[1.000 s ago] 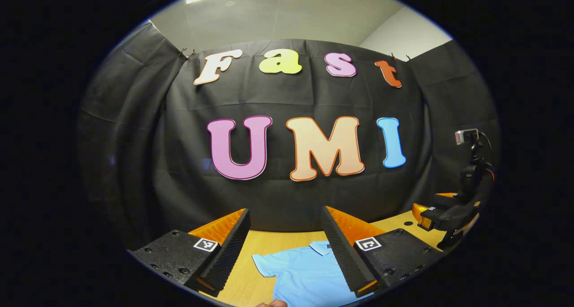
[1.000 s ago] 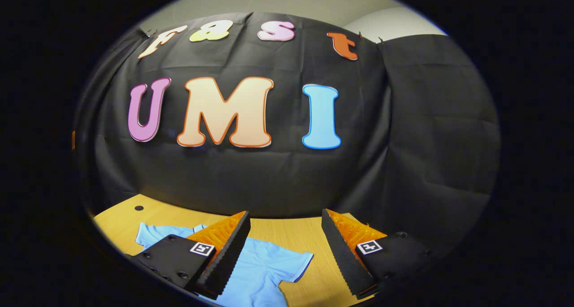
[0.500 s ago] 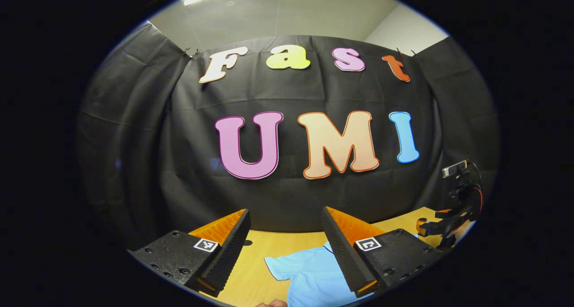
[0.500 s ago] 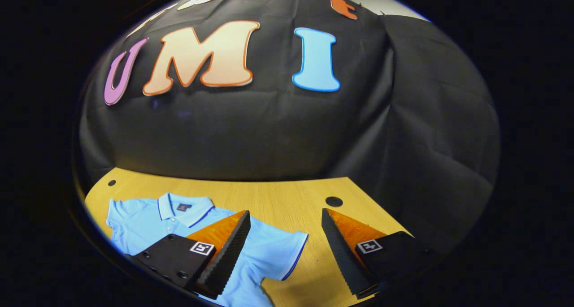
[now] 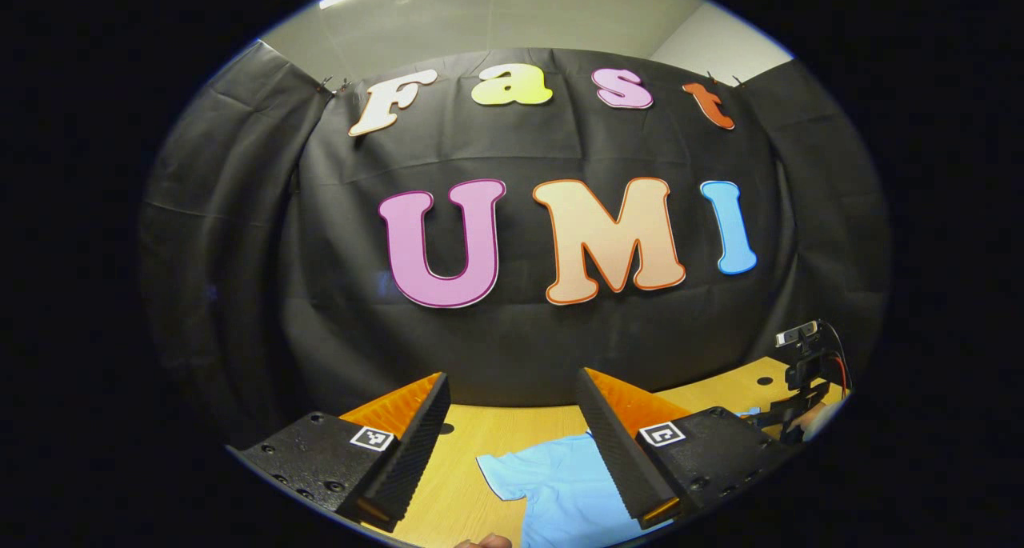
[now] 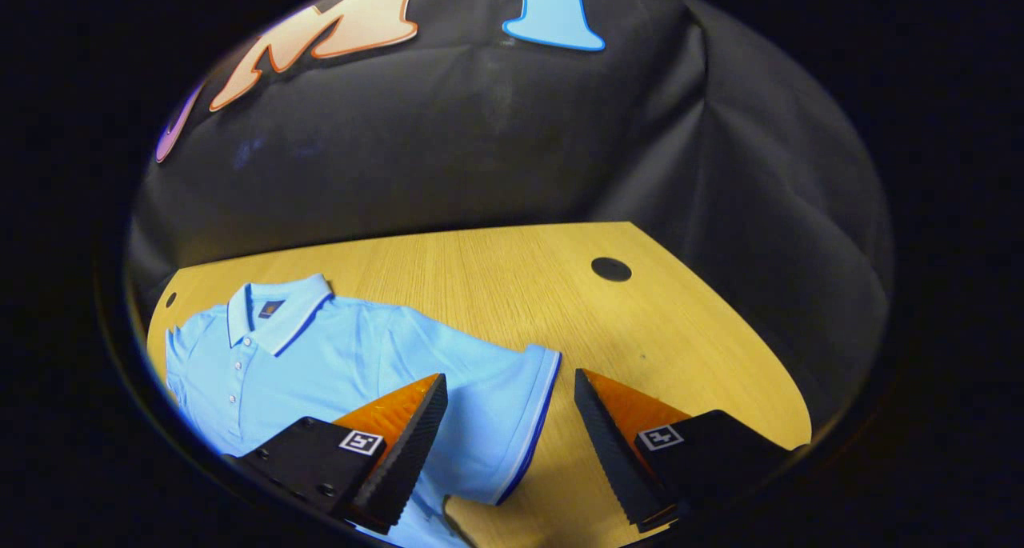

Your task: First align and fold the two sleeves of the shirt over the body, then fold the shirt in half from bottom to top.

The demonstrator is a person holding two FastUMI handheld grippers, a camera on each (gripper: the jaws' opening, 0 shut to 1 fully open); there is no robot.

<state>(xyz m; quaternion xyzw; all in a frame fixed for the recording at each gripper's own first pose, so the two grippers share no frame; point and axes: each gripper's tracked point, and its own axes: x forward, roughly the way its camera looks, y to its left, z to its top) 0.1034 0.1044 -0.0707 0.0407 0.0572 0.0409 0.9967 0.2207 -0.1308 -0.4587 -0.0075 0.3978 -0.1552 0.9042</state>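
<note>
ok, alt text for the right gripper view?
A light blue polo shirt lies flat, unfolded, on a wooden table. The right tongs hang open over one sleeve's cuff, gripping nothing.

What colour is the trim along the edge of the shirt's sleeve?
Dark blue, on the light blue shirt; the sleeve cuff shows best in the right gripper view.

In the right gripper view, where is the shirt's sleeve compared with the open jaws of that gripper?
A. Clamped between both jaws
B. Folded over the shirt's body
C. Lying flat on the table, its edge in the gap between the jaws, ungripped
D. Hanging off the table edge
C: the sleeve lies spread flat on the table, with the right gripper open around its edge and neither jaw pressing on it.
</note>
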